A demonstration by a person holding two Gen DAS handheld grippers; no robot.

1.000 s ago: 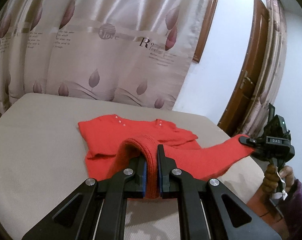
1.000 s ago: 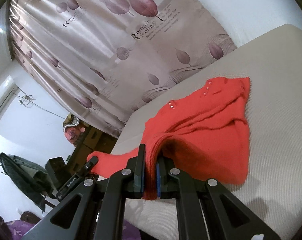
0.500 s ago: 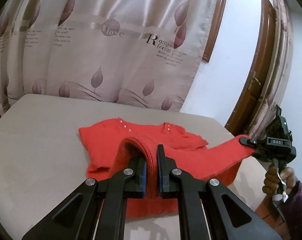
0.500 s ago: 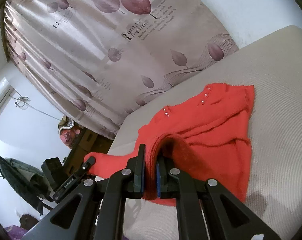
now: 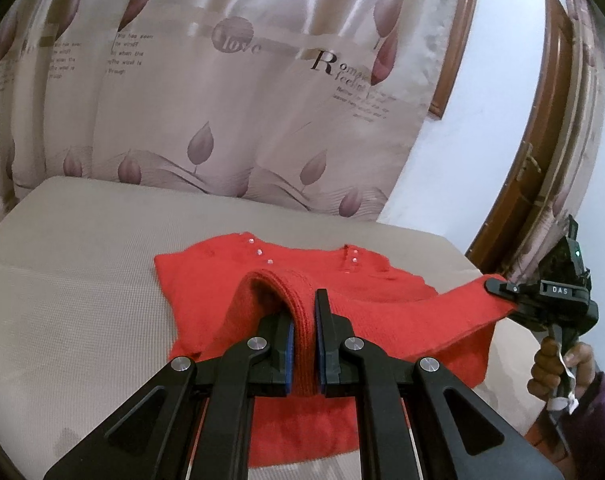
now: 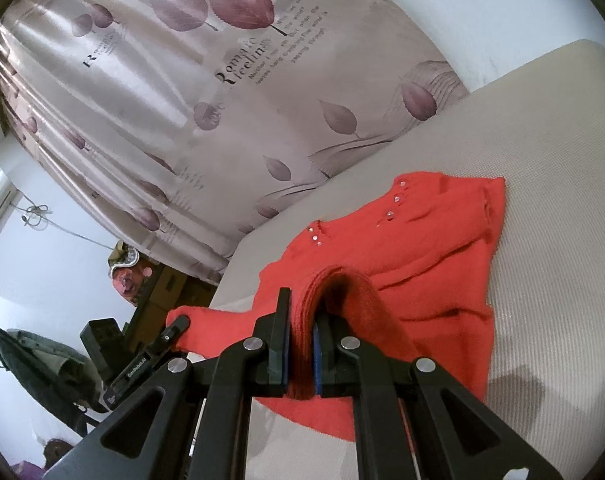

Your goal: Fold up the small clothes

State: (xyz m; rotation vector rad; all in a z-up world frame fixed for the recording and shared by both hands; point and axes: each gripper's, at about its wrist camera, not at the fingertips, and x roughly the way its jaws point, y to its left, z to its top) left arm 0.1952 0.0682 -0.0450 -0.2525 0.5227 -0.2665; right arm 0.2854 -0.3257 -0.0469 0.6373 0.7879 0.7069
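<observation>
Since the frames a second earlier, both cameras had risen and pushed a little forward, so the sweater (image 5: 302,280) sat lower in each view and more of the curtain (image 5: 222,100) showed above it; the grips themselves had not changed. The left gripper (image 5: 302,344) was clamped narrow on a ribbed hem edge that arched up just ahead of its jaws. The right gripper (image 6: 300,354) was pinched the same way on another stretch of that edge, and in the left view it could be seen off to the right holding its corner clear of the bed (image 5: 82,300). Beyond both sets of jaws the neck end, with its small shiny buttons, lay flat on the bed; the near end hung lifted between the two grippers. Judged as light, soft knit: it sagged between holds, draped without creasing sharply, and would likely stretch if pulled apart. The thick rib seemed the best place to hold, since it bunched firmly between the pads. Grip looked secure on both sides. To fold, the lifted hem probably wanted carrying forward over the buttons and laying down slack, not taut.
</observation>
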